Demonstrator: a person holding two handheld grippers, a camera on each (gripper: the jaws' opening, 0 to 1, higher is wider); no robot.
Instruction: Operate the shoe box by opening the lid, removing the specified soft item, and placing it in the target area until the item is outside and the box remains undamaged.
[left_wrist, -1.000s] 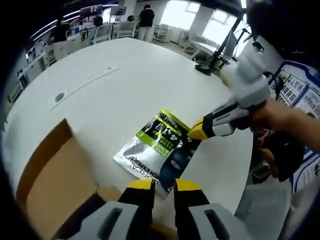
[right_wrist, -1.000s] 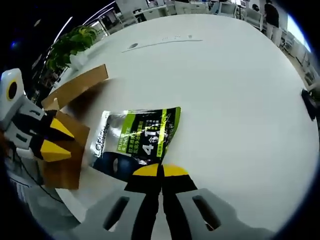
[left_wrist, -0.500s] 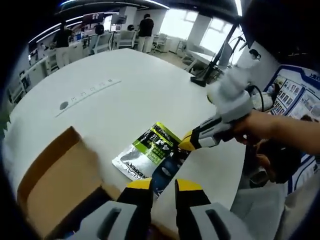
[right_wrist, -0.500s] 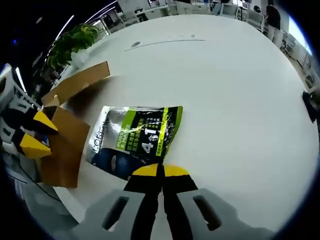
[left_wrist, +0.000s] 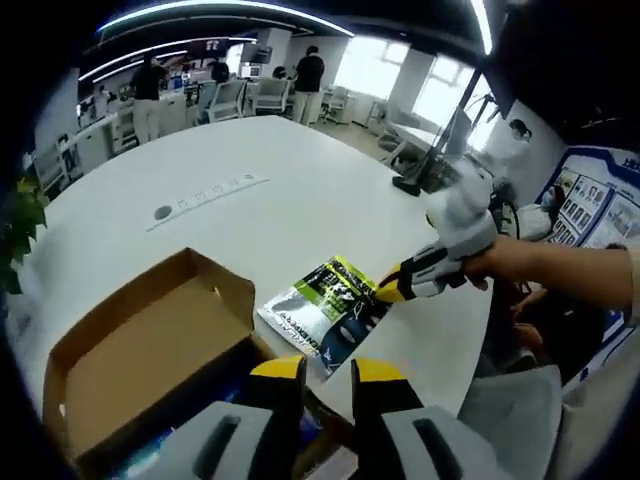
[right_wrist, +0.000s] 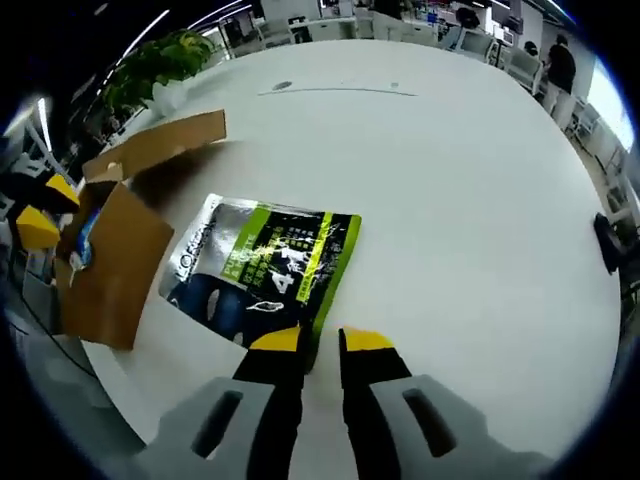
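Observation:
A silver, green and dark blue soft pouch lies flat on the white table, just outside the open brown shoe box. My right gripper is open, its yellow tips parted at the pouch's near edge. From the left gripper view the pouch lies right of the box, whose lid flap stands up. The right gripper, held by a hand, touches the pouch's right edge. My left gripper hovers open over the box's near corner, nothing between its tips; its yellow tips show by the box.
A potted plant stands at the table's far edge beyond the box. A black stand base sits at the table's edge. A grey strip runs across the table. People and chairs fill the room behind.
My right gripper's jaws were together on the pouch's edge and have parted, letting it go. The left gripper has drawn back from the box, so more of the box shows.

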